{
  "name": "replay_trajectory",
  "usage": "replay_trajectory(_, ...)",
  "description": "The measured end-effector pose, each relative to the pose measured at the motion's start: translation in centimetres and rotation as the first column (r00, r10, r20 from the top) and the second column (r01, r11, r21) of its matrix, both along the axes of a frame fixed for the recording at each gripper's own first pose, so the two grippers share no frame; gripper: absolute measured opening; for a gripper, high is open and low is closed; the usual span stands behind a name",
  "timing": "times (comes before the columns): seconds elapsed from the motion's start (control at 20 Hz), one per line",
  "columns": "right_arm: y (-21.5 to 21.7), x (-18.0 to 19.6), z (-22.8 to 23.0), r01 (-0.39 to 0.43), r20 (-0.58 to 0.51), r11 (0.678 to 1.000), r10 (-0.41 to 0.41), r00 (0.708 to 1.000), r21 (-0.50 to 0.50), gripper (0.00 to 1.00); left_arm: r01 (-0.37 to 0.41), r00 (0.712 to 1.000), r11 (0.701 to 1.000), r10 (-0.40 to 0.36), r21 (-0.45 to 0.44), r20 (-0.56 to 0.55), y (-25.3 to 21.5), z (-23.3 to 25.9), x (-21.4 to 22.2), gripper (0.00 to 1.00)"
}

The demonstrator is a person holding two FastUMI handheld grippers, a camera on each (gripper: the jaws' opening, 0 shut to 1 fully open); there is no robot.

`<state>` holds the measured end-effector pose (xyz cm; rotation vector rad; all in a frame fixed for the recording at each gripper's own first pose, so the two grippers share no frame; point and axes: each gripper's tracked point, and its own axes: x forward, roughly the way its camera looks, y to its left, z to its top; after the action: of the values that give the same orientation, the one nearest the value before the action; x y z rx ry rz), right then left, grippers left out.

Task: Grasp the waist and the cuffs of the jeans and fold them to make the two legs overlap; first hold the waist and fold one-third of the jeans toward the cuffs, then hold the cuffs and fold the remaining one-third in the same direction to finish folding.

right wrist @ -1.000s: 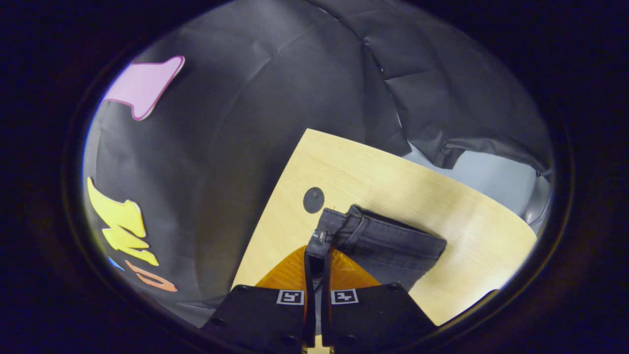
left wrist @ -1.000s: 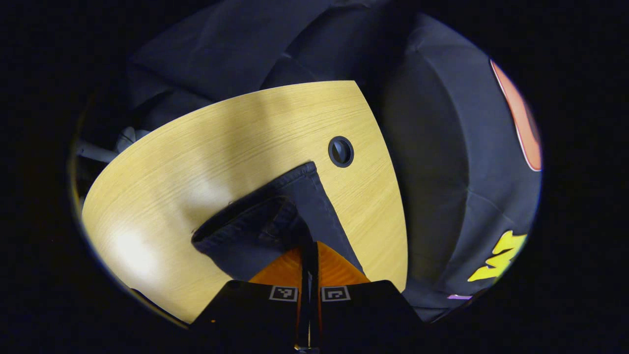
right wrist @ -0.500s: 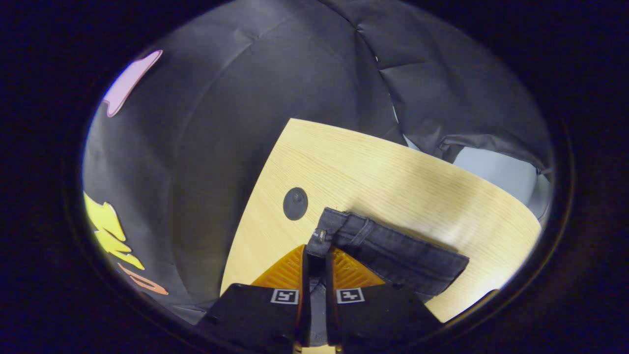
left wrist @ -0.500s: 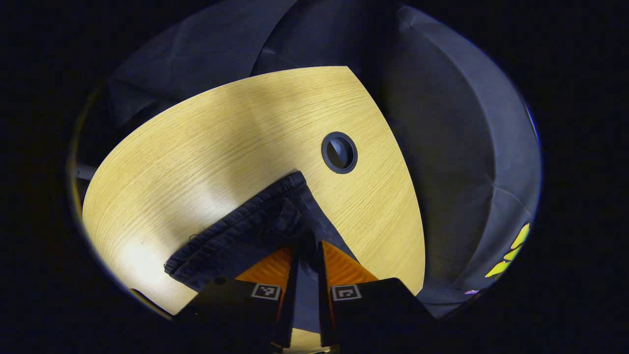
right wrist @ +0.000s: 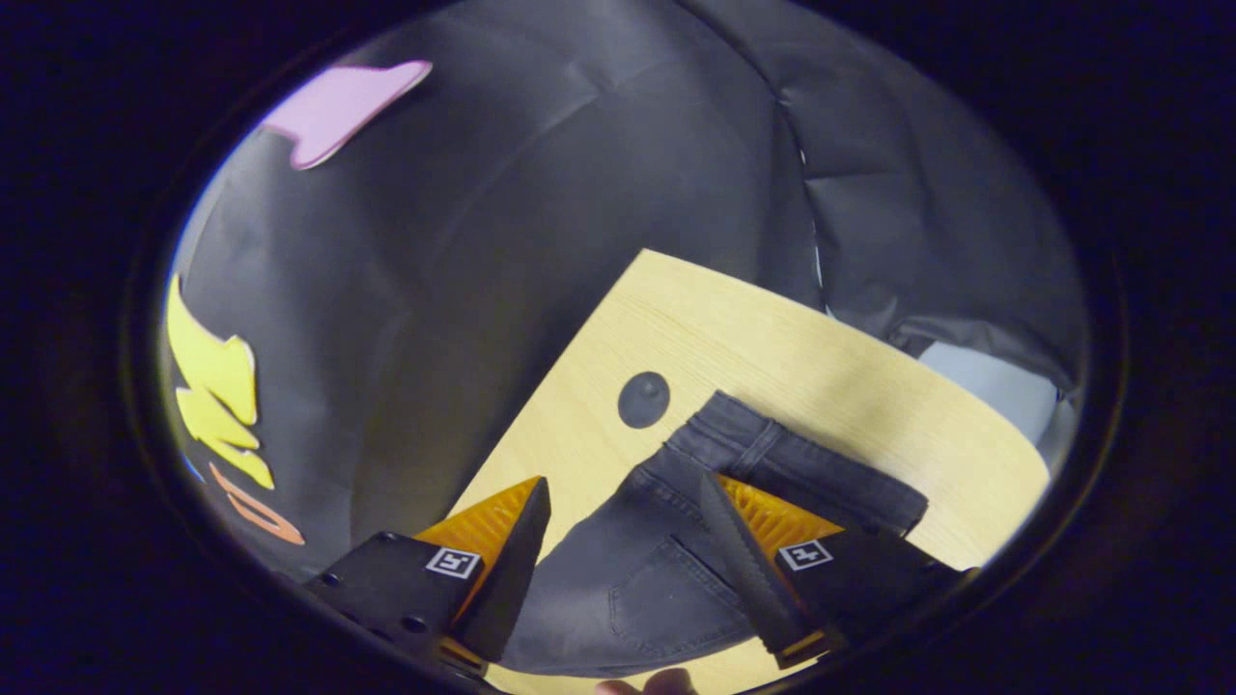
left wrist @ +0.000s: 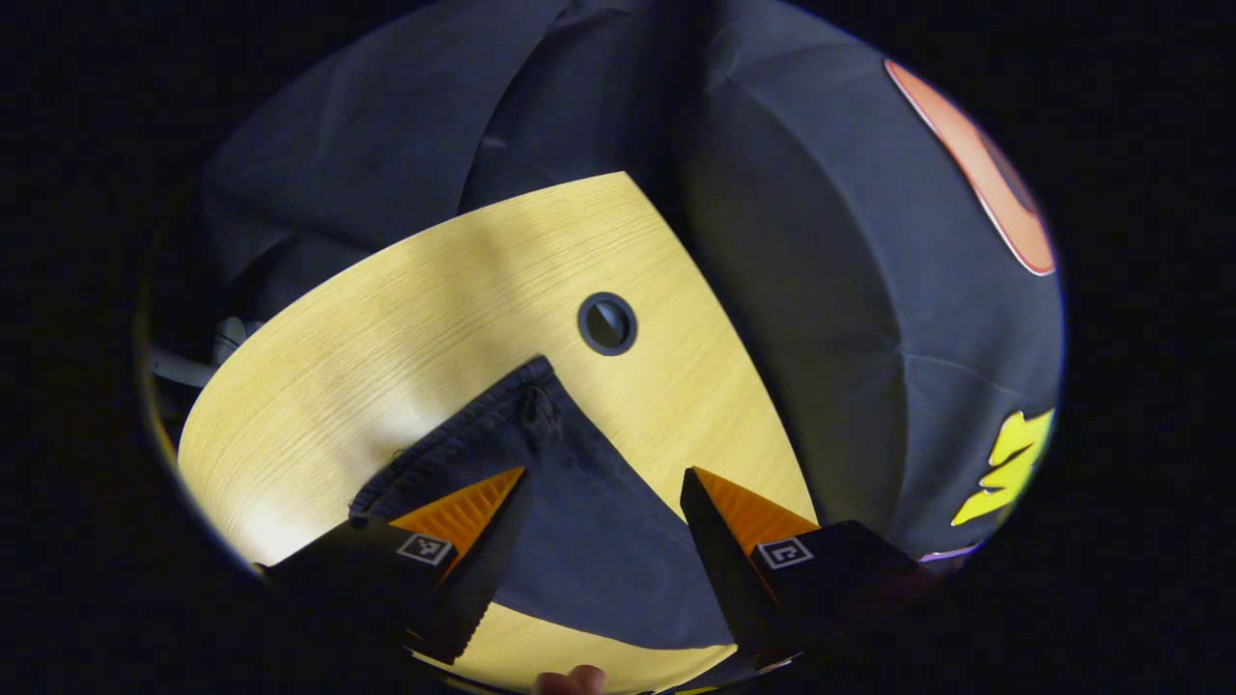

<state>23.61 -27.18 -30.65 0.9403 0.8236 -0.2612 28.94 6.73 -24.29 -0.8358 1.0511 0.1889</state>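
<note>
The dark grey denim jeans (left wrist: 579, 521) lie flat at lower centre of both views on the pale wooden surface (left wrist: 406, 319), just below its round black cable hole (left wrist: 607, 323). My left claw (left wrist: 603, 483) and right claw (right wrist: 623, 487) gape wide, gripping nothing.

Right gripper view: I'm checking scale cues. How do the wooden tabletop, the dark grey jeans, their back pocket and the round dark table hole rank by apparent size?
1. Wooden tabletop, partly covered.
2. Dark grey jeans, nearer the camera, so this gap is unsure.
3. Back pocket.
4. Round dark table hole, clearly smallest.
</note>
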Motion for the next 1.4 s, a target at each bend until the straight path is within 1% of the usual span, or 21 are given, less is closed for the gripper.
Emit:
replay_trajectory(0.05,0.2,-0.6,1.3,-0.025,0.019,0.999,0.025,1.000,-0.045,0.96,0.027,0.998,0.999,-0.028,0.023,0.048,-0.8,2.0,-0.2,1.00)
replay_trajectory(0.1,0.4,-1.5,2.6,-0.054,0.039,0.993,0.058,0.998,-0.102,0.96,0.059,0.992,0.996,-0.066,0.063,0.109,-1.3,3.3,-0.5,0.99)
replay_trajectory(0.15,0.5,-2.6,4.2,-0.084,0.060,0.982,0.095,0.994,-0.167,0.96,0.096,0.978,0.988,-0.116,0.119,0.171,-2.0,5.2,-1.2,0.99)
replay_trajectory(0.2,1.0,-3.8,5.8,-0.117,0.086,0.966,0.140,0.986,-0.230,0.96,0.139,0.958,0.974,-0.178,0.179,0.224,-2.9,6.9,-2.1,0.99)
replay_trajectory(0.25,1.4,-4.8,7.5,-0.147,0.116,0.942,0.189,0.975,-0.300,0.96,0.173,0.933,0.954,-0.239,0.245,0.270,-4.0,8.6,-3.4,0.99)
replay_trajectory(0.3,1.7,-6.1,9.2,-0.170,0.144,0.909,0.239,0.960,-0.380,0.96,0.191,0.900,0.929,-0.295,0.318,0.322,-5.0,10.7,-4.6,0.99)
replay_trajectory(0.4,2.6,-9.2,12.7,-0.183,0.193,0.834,0.324,0.926,-0.521,0.96,0.175,0.816,0.881,-0.380,0.441,0.436,-7.5,14.7,-6.9,0.99)
replay_trajectory(0.45,3.3,-10.8,14.3,-0.179,0.220,0.807,0.354,0.909,-0.562,0.96,0.155,0.775,0.861,-0.410,0.484,0.481,-8.9,16.5,-8.1,0.99)
replay_trajectory(0.5,4.3,-12.2,15.5,-0.168,0.250,0.792,0.374,0.893,-0.587,0.96,0.130,0.738,0.849,-0.428,0.512,0.522,-10.2,17.8,-9.6,0.99)
replay_trajectory(0.55,5.1,-13.8,16.6,-0.151,0.278,0.784,0.382,0.881,-0.602,1.00,0.109,0.706,0.842,-0.440,0.529,0.555,-11.4,19.0,-11.0,0.99)
replay_trajectory(0.6,5.6,-15.8,17.2,-0.141,0.284,0.771,0.388,0.877,-0.620,1.00,0.088,0.689,0.838,-0.442,0.539,0.575,-12.2,19.3,-12.3,0.99)
replay_trajectory(0.65,6.0,-17.4,17.6,-0.137,0.278,0.759,0.392,0.877,-0.636,0.93,0.074,0.677,0.833,-0.446,0.549,0.585,-13.2,19.5,-13.6,0.99)
replay_trajectory(0.7,6.4,-18.8,17.8,-0.132,0.277,0.751,0.393,0.877,-0.647,0.93,0.064,0.667,0.825,-0.455,0.562,0.591,-14.0,19.5,-15.1,0.99)
replay_trajectory(0.8,6.9,-20.9,17.5,-0.123,0.272,0.748,0.382,0.883,-0.652,0.93,0.038,0.640,0.797,-0.483,0.603,0.598,-15.7,19.7,-17.0,0.99)
replay_trajectory(0.85,6.8,-21.6,17.1,-0.121,0.266,0.751,0.373,0.889,-0.649,0.93,0.030,0.629,0.786,-0.495,0.618,0.599,-16.6,19.9,-17.6,0.99)
replay_trajectory(0.9,6.6,-22.2,16.5,-0.116,0.264,0.756,0.362,0.894,-0.644,0.98,0.026,0.621,0.776,-0.507,0.630,0.598,-17.6,20.0,-18.2,0.99)
replay_trajectory(0.95,6.3,-22.5,15.9,-0.108,0.263,0.761,0.349,0.900,-0.639,0.98,0.034,0.618,0.771,-0.516,0.636,0.593,-18.5,19.9,-18.6,0.99)
replay_trajectory(1.1,4.9,-21.9,13.3,-0.078,0.248,0.783,0.288,0.925,-0.617,0.98,0.087,0.617,0.766,-0.544,0.637,0.569,-20.3,19.0,-19.7,0.98)
replay_trajectory(1.15,4.2,-21.4,12.3,-0.068,0.239,0.793,0.262,0.935,-0.605,0.98,0.097,0.616,0.758,-0.554,0.645,0.559,-20.7,18.9,-19.8,0.98)
replay_trajectory(1.25,2.2,-20.1,9.5,-0.044,0.226,0.817,0.211,0.951,-0.575,0.98,0.110,0.605,0.744,-0.576,0.659,0.549,-22.0,19.6,-19.7,0.98)
replay_trajectory(1.4,-0.4,-17.7,4.3,-0.021,0.192,0.845,0.146,0.970,-0.534,0.99,0.095,0.583,0.710,-0.608,0.697,0.540,-22.9,21.1,-19.2,0.98)
